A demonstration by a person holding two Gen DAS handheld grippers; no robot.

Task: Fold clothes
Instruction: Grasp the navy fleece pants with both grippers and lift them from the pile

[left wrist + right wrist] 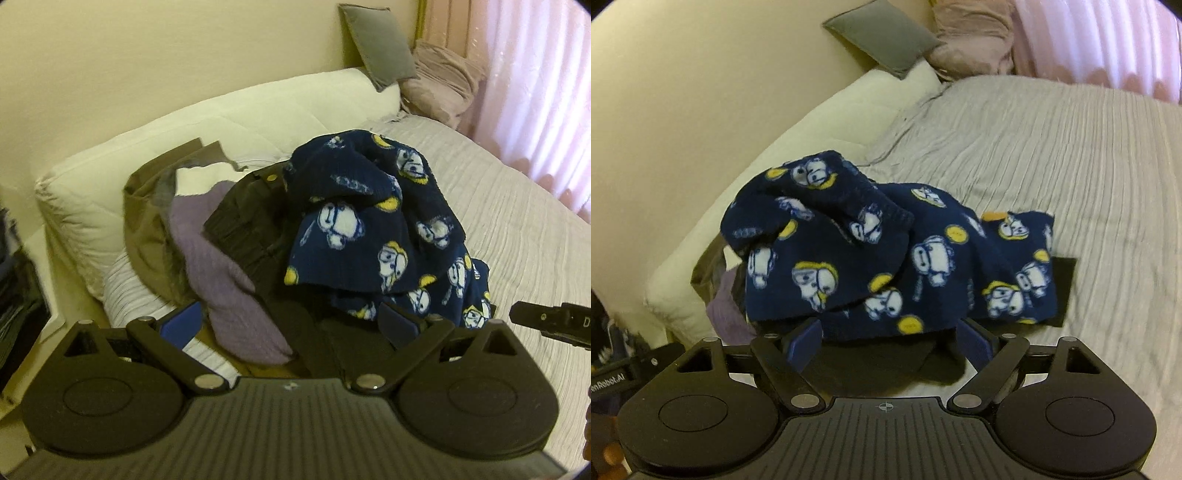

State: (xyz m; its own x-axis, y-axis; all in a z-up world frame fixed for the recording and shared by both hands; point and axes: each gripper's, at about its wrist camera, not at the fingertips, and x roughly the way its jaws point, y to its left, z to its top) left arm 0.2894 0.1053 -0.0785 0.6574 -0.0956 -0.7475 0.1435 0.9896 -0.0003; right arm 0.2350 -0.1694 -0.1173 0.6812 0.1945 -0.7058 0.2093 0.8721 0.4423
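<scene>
A pile of clothes lies on the bed: a navy fleece garment with white cartoon figures (373, 229) on top, a black garment (251, 221) under it, a lilac knit (225, 273) and an olive-brown piece (147, 221) at the left. My left gripper (291, 325) is open, its blue-padded fingers (181, 325) spread over the near edge of the pile, over black cloth. My right gripper (890, 343) is open at the near edge of the navy fleece (871, 254), above a black cloth (886, 365). Neither holds anything. The right gripper's body (554, 321) shows at the left view's right edge.
The bed has a grey ribbed cover (1052, 155). A white rolled duvet (184, 136) lies along the cream wall. A grey cushion (380, 44) and pink pillows (439, 81) are at the head, with pink curtains (543, 74) beyond. Dark shelves (18, 280) stand at left.
</scene>
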